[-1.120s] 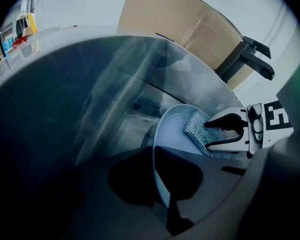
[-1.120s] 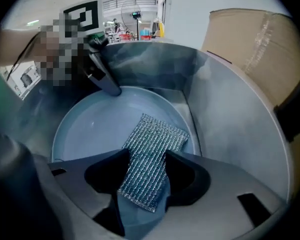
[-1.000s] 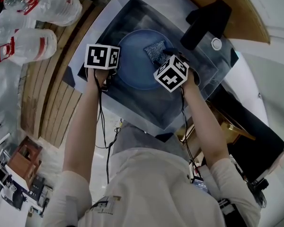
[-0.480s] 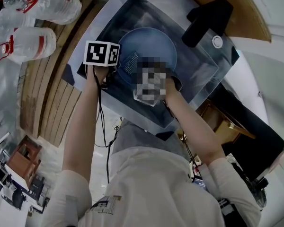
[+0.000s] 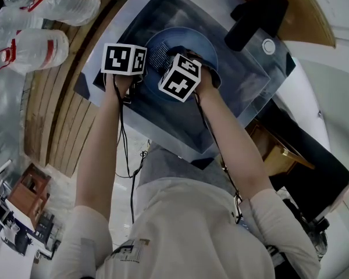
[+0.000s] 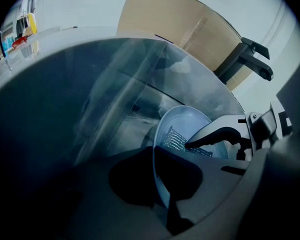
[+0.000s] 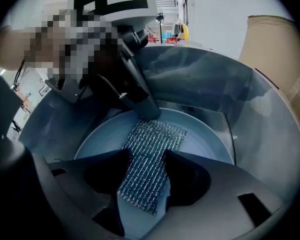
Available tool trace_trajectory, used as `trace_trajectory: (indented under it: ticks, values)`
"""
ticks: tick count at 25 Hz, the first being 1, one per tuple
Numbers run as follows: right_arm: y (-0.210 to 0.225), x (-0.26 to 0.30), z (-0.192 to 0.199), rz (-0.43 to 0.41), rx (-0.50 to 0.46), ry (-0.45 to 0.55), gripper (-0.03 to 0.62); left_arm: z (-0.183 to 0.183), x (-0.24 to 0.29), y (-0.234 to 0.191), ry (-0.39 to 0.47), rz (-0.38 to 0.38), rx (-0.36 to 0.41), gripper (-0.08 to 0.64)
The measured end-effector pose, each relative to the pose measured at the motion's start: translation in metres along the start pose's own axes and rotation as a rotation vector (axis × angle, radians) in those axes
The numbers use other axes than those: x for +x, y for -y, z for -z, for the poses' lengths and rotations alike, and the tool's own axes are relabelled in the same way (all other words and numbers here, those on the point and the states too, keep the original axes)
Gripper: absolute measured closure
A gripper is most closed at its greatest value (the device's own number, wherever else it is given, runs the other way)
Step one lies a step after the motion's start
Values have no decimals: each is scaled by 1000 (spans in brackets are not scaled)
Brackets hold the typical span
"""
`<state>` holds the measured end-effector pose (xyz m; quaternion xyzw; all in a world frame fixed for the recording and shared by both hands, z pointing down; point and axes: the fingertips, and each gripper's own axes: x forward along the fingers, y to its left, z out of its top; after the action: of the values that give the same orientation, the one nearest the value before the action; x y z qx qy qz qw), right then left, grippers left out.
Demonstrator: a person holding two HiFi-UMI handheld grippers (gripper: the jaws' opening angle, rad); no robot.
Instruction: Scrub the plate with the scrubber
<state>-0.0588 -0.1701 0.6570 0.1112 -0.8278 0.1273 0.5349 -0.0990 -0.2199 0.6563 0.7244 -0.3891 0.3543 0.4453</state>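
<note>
A pale blue plate point(image 5: 199, 44) lies tilted in the dark sink basin point(image 5: 232, 92). My left gripper point(image 6: 158, 168) is shut on the plate's near rim point(image 6: 155, 149), holding it on edge. A silvery mesh scrubber point(image 7: 157, 136) lies flat on the plate's face point(image 7: 205, 139). My right gripper point(image 7: 146, 160) is shut on the scrubber's near end and presses it on the plate. In the left gripper view the scrubber point(image 6: 176, 140) shows under a right fingertip point(image 6: 210, 136). In the head view the right marker cube point(image 5: 179, 77) covers the plate's lower left part.
A black faucet point(image 5: 256, 19) stands over the sink's far right corner. Large clear water bottles point(image 5: 41, 51) lie left of the sink on wooden slats point(image 5: 58, 121). A tan board point(image 6: 190, 24) rises behind the sink. The basin walls close in around both grippers.
My right gripper has slid the scrubber leftward across the plate, towards the left gripper. The left gripper has kept its hold on the rim in the same place.
</note>
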Motion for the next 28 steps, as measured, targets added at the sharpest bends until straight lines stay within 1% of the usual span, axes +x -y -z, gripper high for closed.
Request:
trace_trajectory:
  ticks: [2, 5, 8, 12, 14, 16, 18, 20, 22, 23, 25, 28]
  values:
    - [2, -1, 2, 14, -8, -3, 334, -1, 1, 1, 4, 2, -1, 532]
    - [7, -4, 5, 59, -2, 7, 333, -1, 1, 1, 6, 3, -3, 532]
    - [16, -8, 10, 93, 54, 28, 333, 0, 1, 1, 4, 4, -2, 532]
    - [45, -18, 26, 168, 153, 39, 334, 0, 1, 1, 2, 6, -6, 532]
    - [60, -26, 41, 208, 188, 20, 334, 1, 1, 1, -1, 9, -7, 532]
    - [67, -34, 57, 233, 197, -20, 337, 1, 1, 2, -3, 8, -6, 532]
    - [62, -41, 75, 228, 188, -79, 341, 2, 1, 1, -4, 6, -7, 532]
    - [48, -48, 93, 193, 176, -139, 341, 2, 1, 2, -6, 8, -12, 532]
    - [28, -53, 106, 168, 140, -190, 341, 2, 1, 4, -10, 11, -3, 532]
    - [18, -54, 110, 171, 112, -210, 341, 2, 1, 4, -11, 9, 9, 532]
    - [-1, -52, 112, 184, 84, -221, 344, 3, 1, 5, -12, 3, 23, 532]
    - [-26, -45, 99, 156, 122, -164, 362, 3, 2, 6, -11, 11, 11, 532]
